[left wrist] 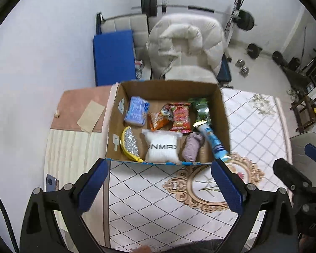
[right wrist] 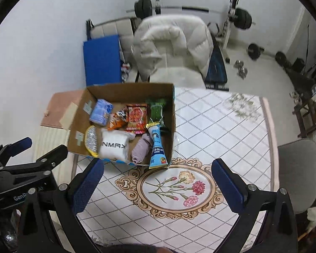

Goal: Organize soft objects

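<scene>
An open cardboard box (left wrist: 223,113) (right wrist: 73,130) stands on the table and holds several soft things: a white packet (left wrist: 162,147) (right wrist: 113,147), a mauve cloth roll (left wrist: 192,145) (right wrist: 141,147), a blue tissue pack (left wrist: 137,111) (right wrist: 101,111), red and orange snack bags (left wrist: 180,116) (right wrist: 135,116), a silver-yellow scourer (left wrist: 130,145) (right wrist: 91,140), a blue tube pack (left wrist: 212,139) (right wrist: 157,147) and a green pack (left wrist: 200,105) (right wrist: 157,107). My left gripper (left wrist: 160,185) is open and empty, just short of the box's near edge. My right gripper (right wrist: 158,185) is open and empty over the tablecloth, right of the box.
The table carries a diamond-pattern cloth with a flower medallion (right wrist: 172,187). A pink mat (left wrist: 80,109) lies left of the box. A phone (left wrist: 52,183) lies at the table's left edge. A chair with a white jacket (left wrist: 187,42) stands behind; gym weights (left wrist: 245,20) beyond. A grey chair (right wrist: 299,168) stands right.
</scene>
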A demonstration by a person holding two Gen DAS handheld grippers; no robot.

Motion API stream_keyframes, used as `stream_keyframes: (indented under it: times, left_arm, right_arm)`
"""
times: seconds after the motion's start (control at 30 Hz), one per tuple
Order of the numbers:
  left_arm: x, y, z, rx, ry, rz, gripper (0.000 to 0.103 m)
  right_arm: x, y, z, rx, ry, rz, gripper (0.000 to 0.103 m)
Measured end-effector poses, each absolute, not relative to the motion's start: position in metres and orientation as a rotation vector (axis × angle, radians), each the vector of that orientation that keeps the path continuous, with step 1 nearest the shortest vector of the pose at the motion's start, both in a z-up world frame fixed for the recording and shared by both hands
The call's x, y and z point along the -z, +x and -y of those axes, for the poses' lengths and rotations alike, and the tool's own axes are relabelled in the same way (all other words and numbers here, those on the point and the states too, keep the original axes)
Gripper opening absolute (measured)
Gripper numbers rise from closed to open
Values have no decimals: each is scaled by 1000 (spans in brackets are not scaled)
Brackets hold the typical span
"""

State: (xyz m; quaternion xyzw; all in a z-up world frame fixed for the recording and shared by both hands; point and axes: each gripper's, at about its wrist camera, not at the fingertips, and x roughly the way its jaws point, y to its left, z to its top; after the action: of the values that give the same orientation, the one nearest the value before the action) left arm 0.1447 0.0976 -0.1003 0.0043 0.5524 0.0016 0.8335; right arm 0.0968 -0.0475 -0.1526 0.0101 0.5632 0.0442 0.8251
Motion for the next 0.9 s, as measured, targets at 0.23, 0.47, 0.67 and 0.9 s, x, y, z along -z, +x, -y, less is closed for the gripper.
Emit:
stream_keyframes:
  times: [0.23, 0.47, 0.67, 0.9]
  left_arm:
    - [59, 103, -93, 18, -22, -1111, 100]
    - [20, 68, -98, -15, -32, -1028, 100]
    - [-2, 52, -100, -7, -38, -972, 100]
    - [-13, 44, -97, -13, -22, -930, 100]
  right_arm:
    - [96, 49, 53, -83, 10, -1104, 103]
    - [55, 13, 54, -102, 7, -1045, 103]
    - [30, -7, 55, -107, -7, -999, 103]
    - [18, -17, 58, -91, -19, -962, 103]
